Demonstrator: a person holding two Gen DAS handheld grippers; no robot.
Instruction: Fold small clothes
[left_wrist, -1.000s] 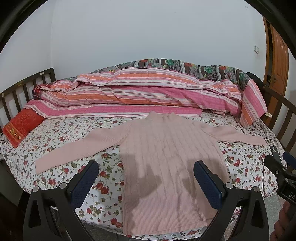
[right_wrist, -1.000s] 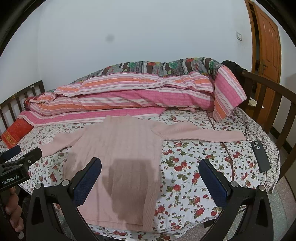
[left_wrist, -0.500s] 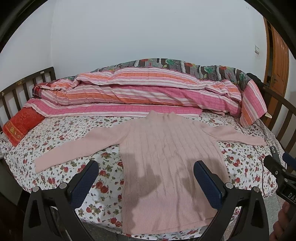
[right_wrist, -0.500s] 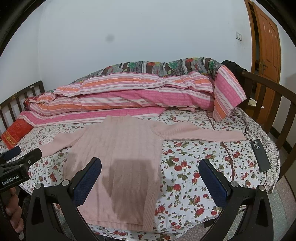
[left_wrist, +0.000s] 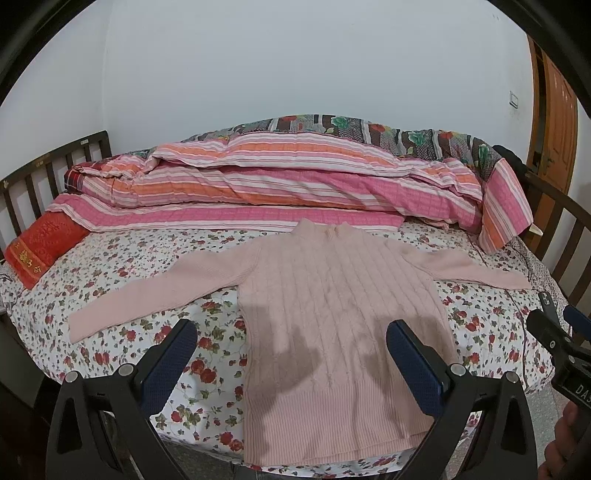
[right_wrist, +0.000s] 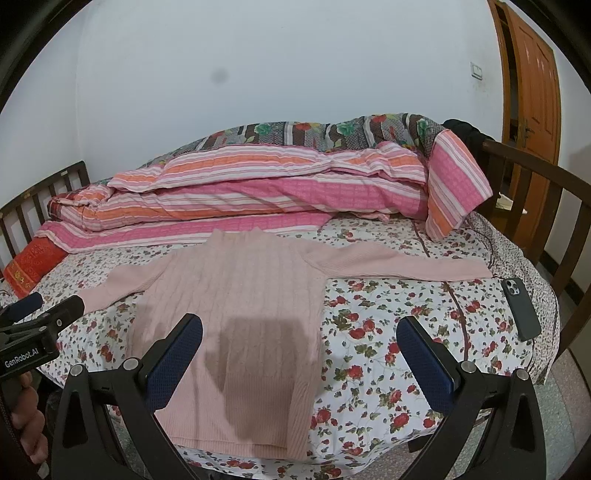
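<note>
A home bedroom; bed, striped quilt, wooden door.

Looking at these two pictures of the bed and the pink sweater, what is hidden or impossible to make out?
- Pink sweater: in the left view, its hem's right corner sits behind the left tool.
- Left sleeve cuff: in the right view, covered by the other tool's body.
- Phone: face down, screen unseen; in the left view nearly hidden behind the right tool.
- Red cushion: gold writing too small to read.
- Striped quilt: hides whatever lies behind it.
</note>
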